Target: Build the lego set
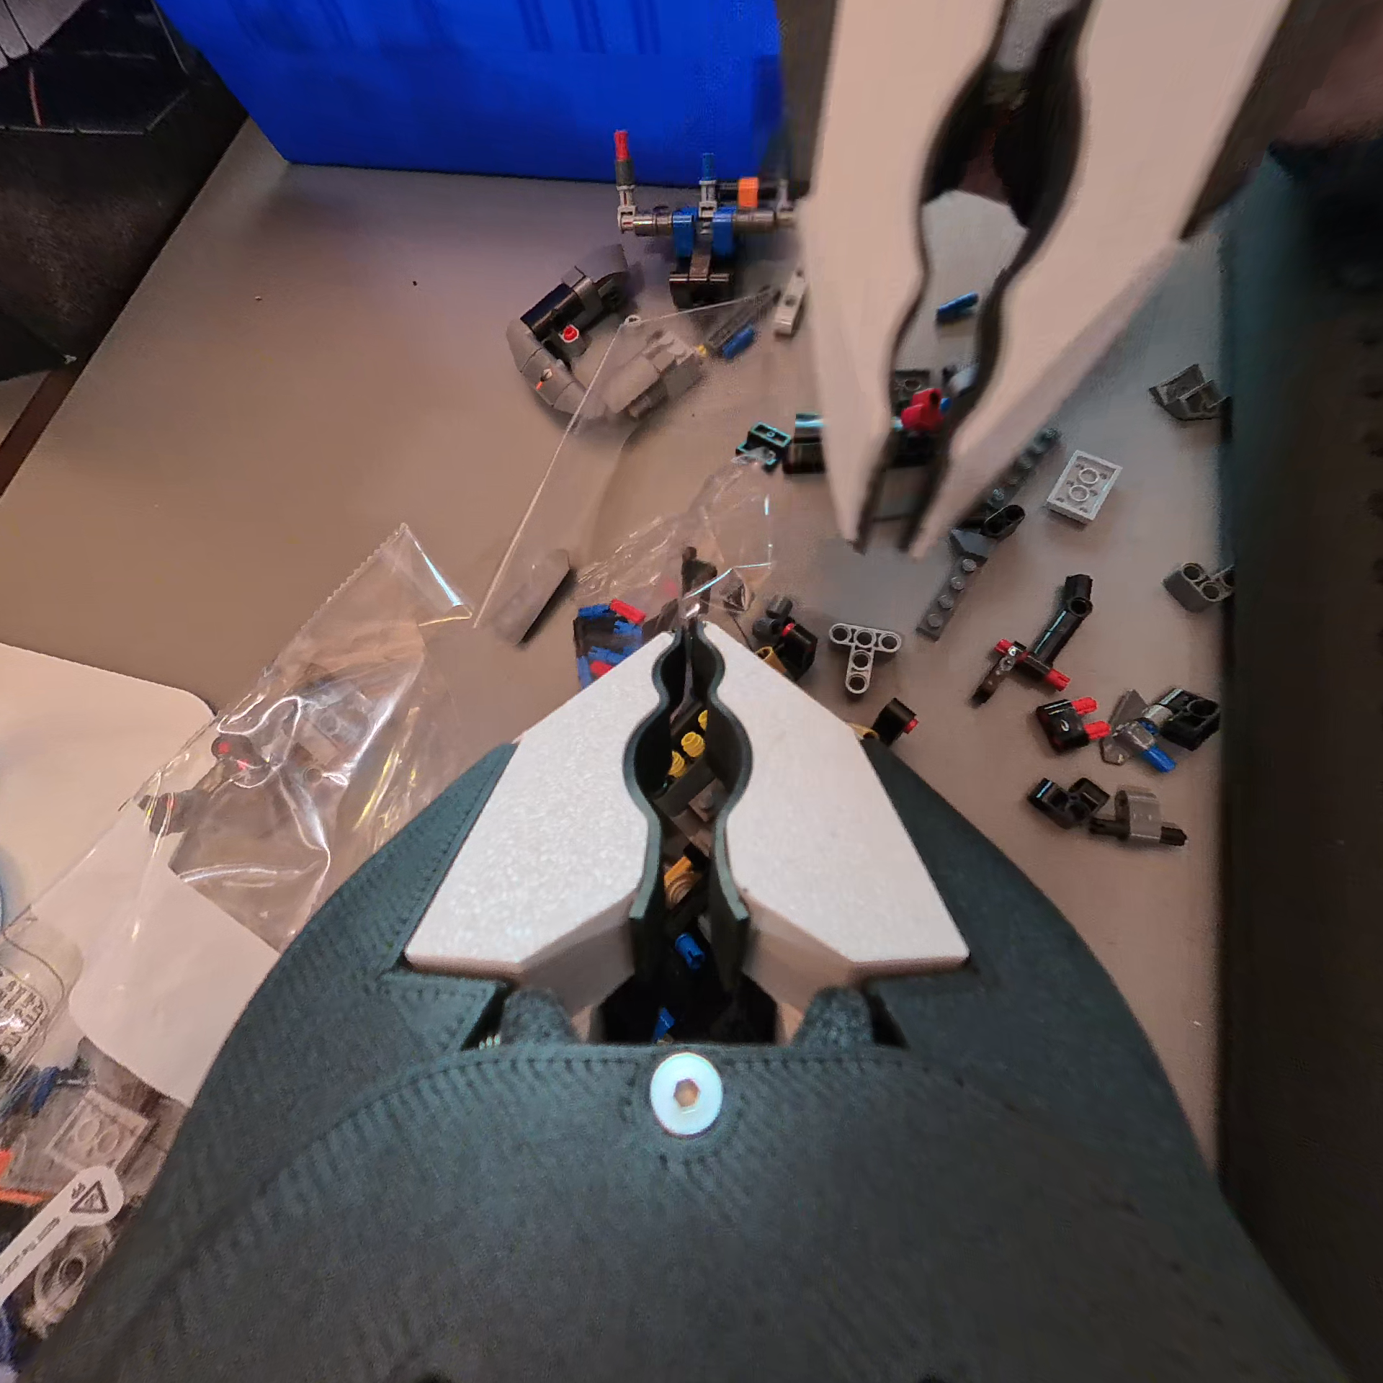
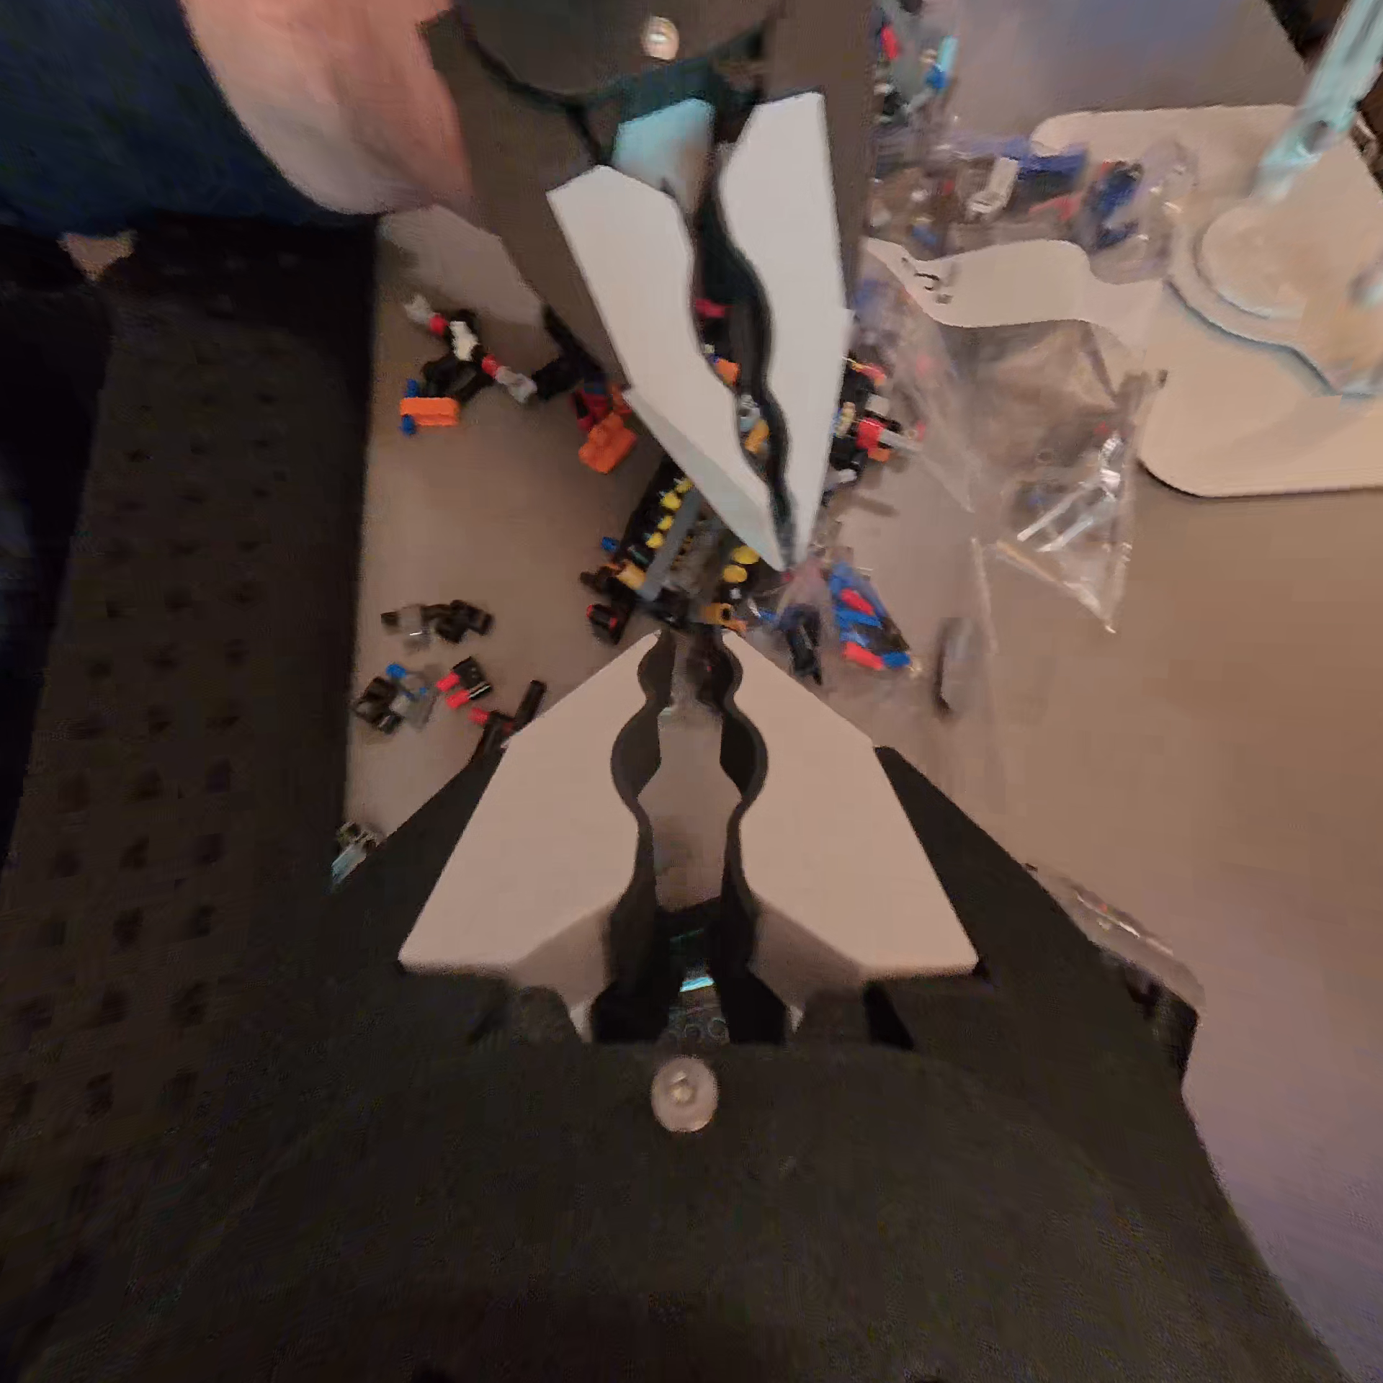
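Note:
My left gripper [image 1: 692, 630] is at the bottom centre with its tips together, pinching the edge of a clear plastic bag [image 1: 666, 576] that holds blue and red pieces. Under it lies a black assembly with yellow pins [image 1: 692, 748], which also shows in the right wrist view [image 2: 673, 539]. My right gripper [image 1: 887, 542] comes in from the top right, blurred, just above the loose pieces. Its jaws stand a narrow gap apart over a blurred grey patch. In the right wrist view my right gripper [image 2: 692, 640] faces my left gripper [image 2: 786, 561] across the assembly.
A blue and grey built section [image 1: 703, 224] and a curved grey section [image 1: 569, 322] stand at the back near a blue bin [image 1: 486, 75]. Loose pieces [image 1: 1048, 658] lie at the right. More bags [image 1: 299, 711] and white paper [image 1: 90, 718] lie left. A black mat [image 2: 187, 599] borders the table [image 1: 262, 411]. My hands' fingertips stand some 4 cm from each other.

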